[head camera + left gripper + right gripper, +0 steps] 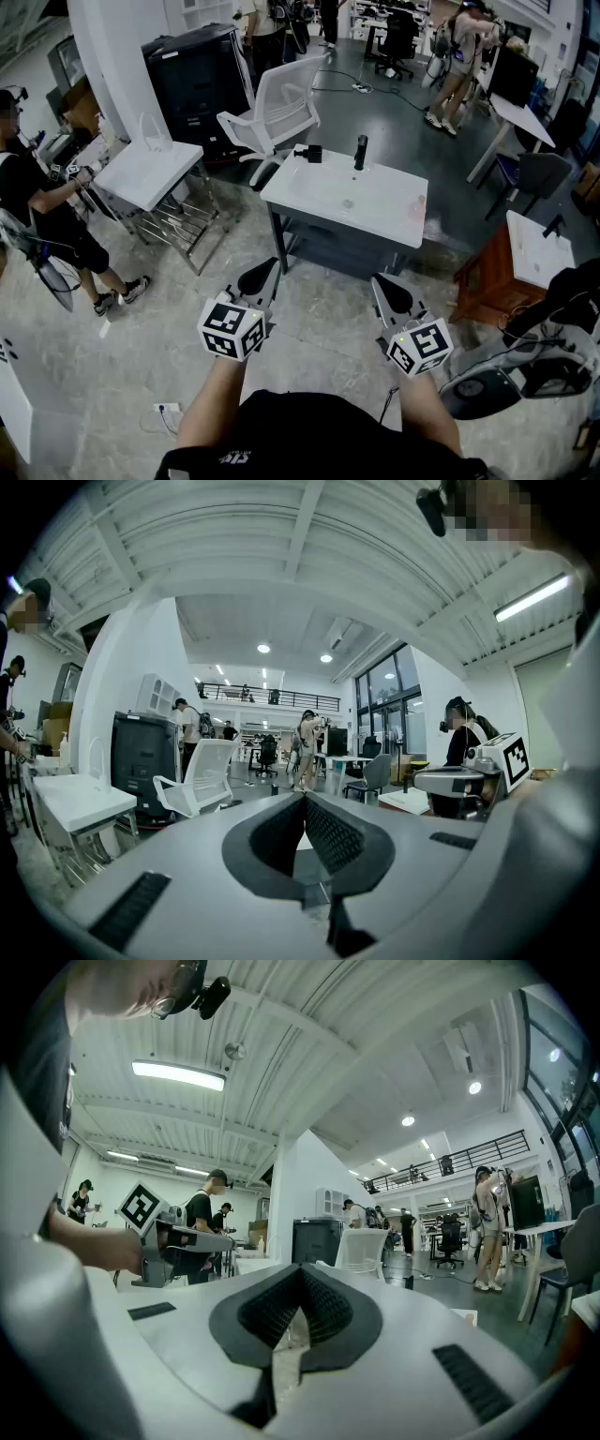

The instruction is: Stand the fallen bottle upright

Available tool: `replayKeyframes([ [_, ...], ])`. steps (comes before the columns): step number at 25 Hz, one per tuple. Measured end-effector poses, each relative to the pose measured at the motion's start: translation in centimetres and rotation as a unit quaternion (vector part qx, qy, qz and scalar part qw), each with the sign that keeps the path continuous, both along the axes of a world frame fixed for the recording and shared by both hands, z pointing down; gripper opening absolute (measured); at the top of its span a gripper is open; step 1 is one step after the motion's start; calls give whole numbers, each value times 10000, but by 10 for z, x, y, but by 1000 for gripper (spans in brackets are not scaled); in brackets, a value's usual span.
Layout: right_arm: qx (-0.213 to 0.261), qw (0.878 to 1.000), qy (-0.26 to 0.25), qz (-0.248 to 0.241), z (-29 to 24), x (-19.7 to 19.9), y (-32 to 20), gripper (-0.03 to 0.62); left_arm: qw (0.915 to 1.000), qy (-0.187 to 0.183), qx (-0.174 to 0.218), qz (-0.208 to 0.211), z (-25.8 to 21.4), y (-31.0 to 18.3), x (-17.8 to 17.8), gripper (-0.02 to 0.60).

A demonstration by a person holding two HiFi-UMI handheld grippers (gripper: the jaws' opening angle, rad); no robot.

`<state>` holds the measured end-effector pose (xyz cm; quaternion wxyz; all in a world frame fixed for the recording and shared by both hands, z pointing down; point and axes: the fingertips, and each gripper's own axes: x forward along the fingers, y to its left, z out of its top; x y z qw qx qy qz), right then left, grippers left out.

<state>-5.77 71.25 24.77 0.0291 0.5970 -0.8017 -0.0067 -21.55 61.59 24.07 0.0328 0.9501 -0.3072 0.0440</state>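
Observation:
A white table (375,220) stands a few steps ahead of me in the head view. On its far edge a dark upright object (360,152) stands beside a small black device (309,153). A pale, see-through thing (415,208) lies near the table's right edge; it is too faint to tell whether it is the bottle. My left gripper (271,264) and right gripper (379,279) are held side by side over the floor, well short of the table. Both are shut with nothing between their pads, as the left gripper view (305,800) and the right gripper view (299,1270) also show.
A white office chair (281,108) and a black cabinet (195,80) stand behind the table. To the left are a white side table (150,173), a metal rack (178,225) and a person (42,220). A brown wooden table (487,272) and a white desk (539,248) stand at the right.

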Motion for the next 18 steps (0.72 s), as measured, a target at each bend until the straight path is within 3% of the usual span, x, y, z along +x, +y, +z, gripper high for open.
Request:
replayKeyframes([
  [12, -259, 9995, 88, 137, 15, 17, 21, 11, 10000, -19, 44, -13, 3, 13, 11, 13],
  [18, -219, 9985, 504, 4, 22, 13, 11, 14, 9999, -46, -90, 33, 17, -7, 16, 13],
])
